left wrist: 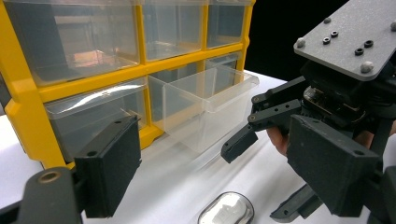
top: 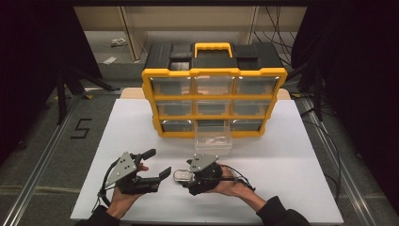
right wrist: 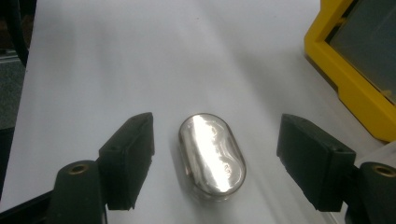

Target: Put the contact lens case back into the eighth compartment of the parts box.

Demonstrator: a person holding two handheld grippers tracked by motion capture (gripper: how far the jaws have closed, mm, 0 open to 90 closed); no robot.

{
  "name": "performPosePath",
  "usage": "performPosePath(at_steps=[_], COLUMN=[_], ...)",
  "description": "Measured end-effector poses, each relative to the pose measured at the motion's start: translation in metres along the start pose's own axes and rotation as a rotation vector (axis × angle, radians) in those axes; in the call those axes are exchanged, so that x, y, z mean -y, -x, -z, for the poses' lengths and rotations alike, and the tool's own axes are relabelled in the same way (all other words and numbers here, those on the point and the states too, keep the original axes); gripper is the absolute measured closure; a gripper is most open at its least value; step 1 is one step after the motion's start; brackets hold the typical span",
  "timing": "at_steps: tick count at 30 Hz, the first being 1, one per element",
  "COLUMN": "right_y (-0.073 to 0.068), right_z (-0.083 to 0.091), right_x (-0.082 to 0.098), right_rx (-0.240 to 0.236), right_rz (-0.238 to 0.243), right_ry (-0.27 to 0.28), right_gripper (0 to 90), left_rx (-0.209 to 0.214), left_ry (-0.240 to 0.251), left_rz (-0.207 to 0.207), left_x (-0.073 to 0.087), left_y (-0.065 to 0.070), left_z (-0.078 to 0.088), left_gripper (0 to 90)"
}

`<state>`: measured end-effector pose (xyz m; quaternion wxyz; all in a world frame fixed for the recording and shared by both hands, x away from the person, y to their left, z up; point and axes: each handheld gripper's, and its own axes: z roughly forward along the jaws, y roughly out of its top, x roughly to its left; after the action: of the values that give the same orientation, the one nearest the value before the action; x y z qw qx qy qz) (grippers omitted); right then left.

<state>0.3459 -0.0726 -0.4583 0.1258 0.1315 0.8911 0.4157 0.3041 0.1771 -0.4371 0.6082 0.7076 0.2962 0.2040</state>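
A shiny oval metal case (right wrist: 212, 156) lies flat on the white table (top: 282, 179), between the spread jaws of my right gripper (right wrist: 217, 140), which is open and touches nothing. From above, that right gripper (top: 187, 177) points left over the case (top: 179, 175). My left gripper (top: 157, 163) stands open a little to the left, holding nothing. In the left gripper view its jaws frame the case (left wrist: 226, 210) and the pulled-out clear drawer (left wrist: 205, 107).
A yellow and black organizer (top: 214, 75) with clear drawers stands at the table's back middle. Its bottom middle drawer (top: 212, 139) is slid out toward me, just beyond the right gripper. Bare white table lies to the right and far left.
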Motion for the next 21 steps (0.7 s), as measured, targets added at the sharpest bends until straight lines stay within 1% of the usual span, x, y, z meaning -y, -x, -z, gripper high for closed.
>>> performPosePath(at_steps=[9,11,14,21], right_y=[0.002,0.001,0.0,-0.001], right_z=[-0.005,-0.009,-0.013,-0.02], right_x=[0.0,0.0,0.0,0.0], right_rx=[-0.006,-0.01,-0.014,-0.024], right_rz=[-0.01,-0.006,-0.003,0.001], right_ry=[-0.008,-0.016,-0.03,-0.053], right_gripper=[28.8,29.0,29.1,29.4], left_rx=[0.0,0.0,0.001,0.0], left_ry=[0.002,0.004,0.004,0.01], left_rz=[-0.001,0.0,-0.011,-0.006], left_x=[0.0,0.0,-0.001,-0.001], left_y=[0.0,0.0,0.001,0.0], left_z=[0.001,0.001,0.002,0.004], left_gripper=[17.6,17.6,17.6,17.6])
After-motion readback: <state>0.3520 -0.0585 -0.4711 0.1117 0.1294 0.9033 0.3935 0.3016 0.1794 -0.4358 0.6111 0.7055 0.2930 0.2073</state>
